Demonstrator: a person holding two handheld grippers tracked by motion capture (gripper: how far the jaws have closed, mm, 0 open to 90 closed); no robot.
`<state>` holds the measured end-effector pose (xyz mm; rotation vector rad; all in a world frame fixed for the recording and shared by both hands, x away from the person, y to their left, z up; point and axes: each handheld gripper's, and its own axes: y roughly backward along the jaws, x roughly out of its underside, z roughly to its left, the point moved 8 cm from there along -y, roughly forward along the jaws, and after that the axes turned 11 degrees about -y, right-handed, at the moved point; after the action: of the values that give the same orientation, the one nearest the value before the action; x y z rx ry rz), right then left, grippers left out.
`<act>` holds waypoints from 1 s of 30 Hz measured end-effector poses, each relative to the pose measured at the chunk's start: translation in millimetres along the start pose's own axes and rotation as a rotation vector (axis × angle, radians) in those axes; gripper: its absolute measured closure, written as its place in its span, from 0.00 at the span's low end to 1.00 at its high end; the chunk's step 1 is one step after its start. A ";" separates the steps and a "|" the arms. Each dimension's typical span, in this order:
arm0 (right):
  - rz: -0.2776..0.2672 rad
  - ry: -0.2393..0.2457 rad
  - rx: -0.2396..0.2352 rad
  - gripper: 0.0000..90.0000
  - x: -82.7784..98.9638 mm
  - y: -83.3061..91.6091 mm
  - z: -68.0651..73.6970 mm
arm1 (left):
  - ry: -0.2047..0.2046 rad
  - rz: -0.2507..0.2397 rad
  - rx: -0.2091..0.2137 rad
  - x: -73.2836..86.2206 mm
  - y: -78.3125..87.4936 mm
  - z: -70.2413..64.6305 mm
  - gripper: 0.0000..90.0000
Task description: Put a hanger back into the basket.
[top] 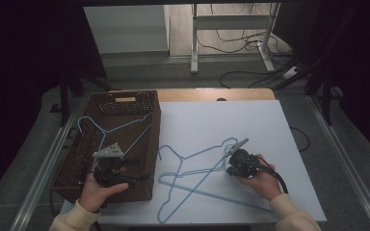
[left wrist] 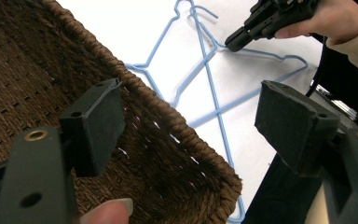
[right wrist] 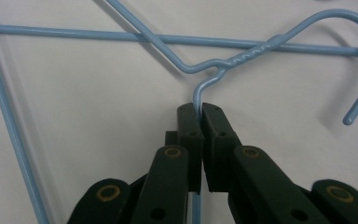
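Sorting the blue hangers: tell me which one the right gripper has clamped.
The right gripper is shut on the upper hanger of the two crossed on the white sheet. The lower hanger lies free, and the third hanger rests on the basket.

Two light-blue wire hangers (top: 197, 178), crossed and overlapping, flat on the white worktop (top: 270, 125) just right of the wicker basket (top: 151, 159); one shoulder wire clamped.

White-topped table (top: 250, 120) — wicker basket (top: 139, 187) and blue wire hangers (top: 192, 192) on it.
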<state>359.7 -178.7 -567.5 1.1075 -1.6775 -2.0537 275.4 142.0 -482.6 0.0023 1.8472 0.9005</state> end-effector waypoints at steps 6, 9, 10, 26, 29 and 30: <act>-0.026 -0.063 0.014 0.97 4.7 9.4 -11.7 | 0.000 0.000 0.001 -0.4 -0.4 -0.2 0.27; -0.040 -0.102 0.021 0.97 7.6 13.2 -17.4 | -0.001 0.001 0.001 -0.5 -0.8 -0.2 0.27; -0.045 -0.114 0.025 0.97 8.4 14.0 -19.1 | -0.001 0.001 0.001 -0.7 -1.0 -0.3 0.27; -0.133 -0.119 -0.002 0.97 7.9 33.6 -20.8 | -0.017 0.010 0.017 -3.2 -6.3 -6.1 0.27; -0.155 -0.161 -0.003 0.97 7.1 38.6 -24.0 | -0.016 0.009 0.018 -3.9 -6.8 -6.6 0.28; -0.164 -0.176 0.002 0.97 6.8 40.4 -25.5 | -0.019 0.010 0.018 -4.0 -7.1 -6.8 0.28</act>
<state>362.7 -213.2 -533.9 1.1281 -1.7199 -2.3118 274.6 131.4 -482.2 0.0314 1.8396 0.8881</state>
